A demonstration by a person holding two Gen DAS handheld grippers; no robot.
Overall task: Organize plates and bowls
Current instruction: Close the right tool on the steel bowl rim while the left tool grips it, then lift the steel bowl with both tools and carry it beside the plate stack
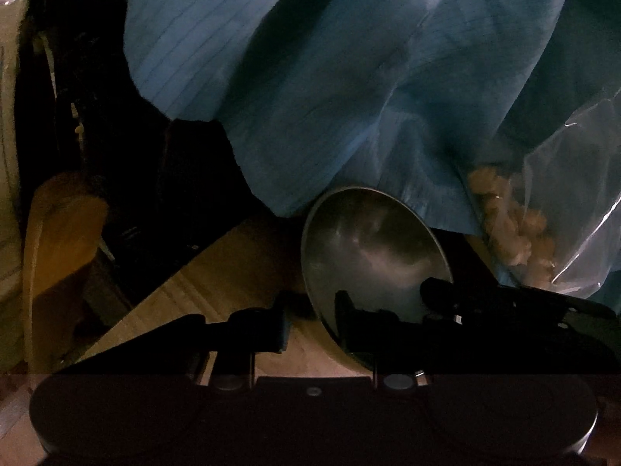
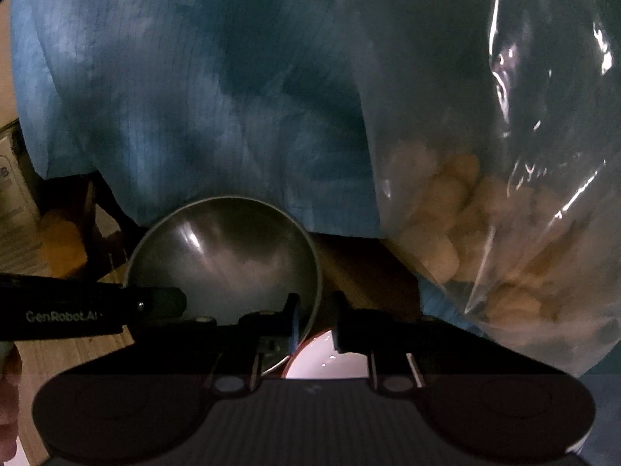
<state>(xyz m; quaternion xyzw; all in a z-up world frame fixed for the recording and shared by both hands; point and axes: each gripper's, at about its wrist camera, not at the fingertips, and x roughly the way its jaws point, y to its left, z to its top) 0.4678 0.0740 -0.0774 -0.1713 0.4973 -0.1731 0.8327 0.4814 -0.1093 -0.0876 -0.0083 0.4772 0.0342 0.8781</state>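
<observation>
Both sat on the steel bowl [image 2: 225, 248] rim for a two-handed lift: right hand-held gripper [image 2: 316, 324] clamped the lower-centre wall, left hand-held gripper [image 1: 310, 322] pinched the opposite edge. A clear bag [image 2: 485, 202] crowded the right of frame, likely why the grip stayed low

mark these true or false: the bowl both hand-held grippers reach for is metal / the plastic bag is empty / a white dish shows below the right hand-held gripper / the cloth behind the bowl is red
1. The bowl is metal. True: the metal bowl is shiny grey, and the right hand-held gripper straddles its rim.
2. The plastic bag is empty. False: the clear plastic bag holds pale, rounded pieces.
3. A white dish shows below the right hand-held gripper. True: a white dish with a reddish edge.
4. The cloth is red. False: the cloth is blue.
5. The left hand-held gripper straddles the bowl's rim. True.
</observation>
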